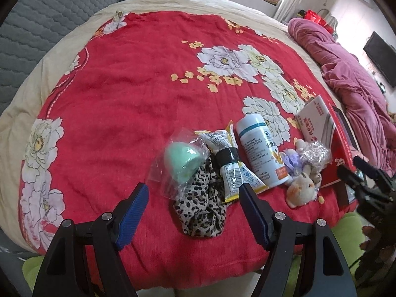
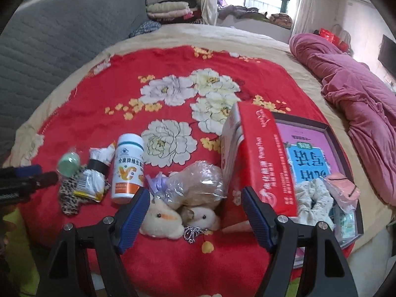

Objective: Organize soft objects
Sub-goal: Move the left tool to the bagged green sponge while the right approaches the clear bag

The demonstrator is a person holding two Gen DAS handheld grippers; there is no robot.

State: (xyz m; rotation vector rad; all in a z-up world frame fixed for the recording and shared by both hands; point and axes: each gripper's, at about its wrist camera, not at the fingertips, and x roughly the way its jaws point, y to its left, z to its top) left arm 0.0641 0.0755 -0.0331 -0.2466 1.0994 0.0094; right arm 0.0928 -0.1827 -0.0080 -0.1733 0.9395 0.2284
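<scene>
Your left gripper (image 1: 194, 191) hangs open, empty, over the leopard-print fabric scrunchie (image 1: 201, 205) at lower centre, its length running up-frame. Your right gripper (image 2: 195, 198) gapes empty above the cream plush toys (image 2: 160, 219).

Bed (image 1: 148, 94), red floral blanket: leopard scrunchie (image 1: 200, 210), bottle (image 1: 262, 148), plush toys (image 2: 160, 219).

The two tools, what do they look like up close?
Both match. The left tool and the right tool each have black plastic arms with triangular cutouts, round silver bolt heads, and two fingers faced with ribbed blue pads. No cables or sleeves show.
</scene>
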